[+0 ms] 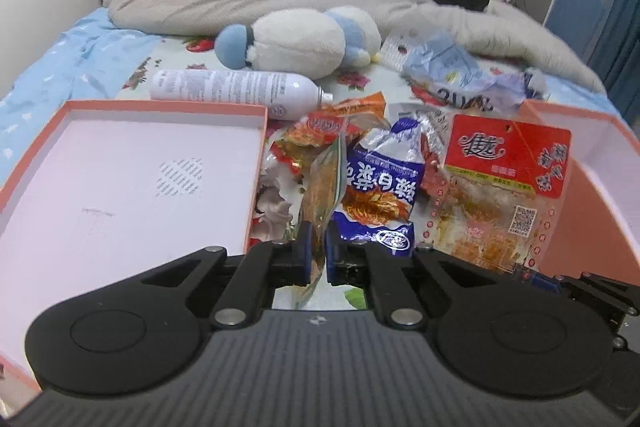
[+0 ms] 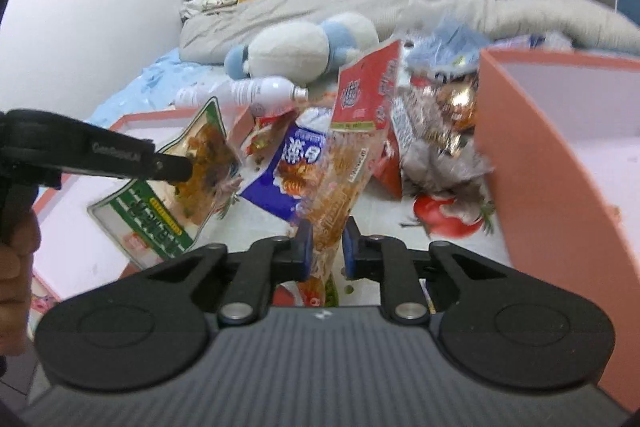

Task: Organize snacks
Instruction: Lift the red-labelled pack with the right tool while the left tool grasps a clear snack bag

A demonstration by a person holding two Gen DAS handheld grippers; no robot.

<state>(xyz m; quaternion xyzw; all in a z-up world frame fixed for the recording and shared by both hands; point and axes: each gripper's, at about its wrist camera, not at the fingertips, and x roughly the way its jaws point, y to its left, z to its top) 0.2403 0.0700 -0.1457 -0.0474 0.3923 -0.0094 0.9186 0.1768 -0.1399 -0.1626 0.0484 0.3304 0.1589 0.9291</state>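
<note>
A: Left gripper (image 1: 318,255) clamped on green-labelled snack packet (image 2: 176,195), lifted beside the shallow tray (image 1: 120,179).

B: Right gripper (image 2: 326,247) pinching red-topped packet (image 2: 360,107). Both boxes bare; pile of snacks (image 1: 384,163) ahead unsorted.

1. The right gripper (image 2: 326,251) is clamped on the lower end of a red-topped snack packet (image 2: 352,131), which stands up and leans away from the claw.
2. Left of the claw, the left gripper (image 2: 188,167) pinches a green-labelled snack packet (image 2: 176,195) over the shallow pink tray (image 2: 72,227).
3. A hand (image 2: 16,267) is at the far left edge.
4. Just beyond the claw lies a blue snack packet (image 2: 280,183), with more wrappers behind it.
5. Right of the claw stands the wall of a pink box (image 2: 532,163).
6. Farther ahead lie a white spray can (image 2: 256,93) and a plush toy (image 2: 296,49).
</note>
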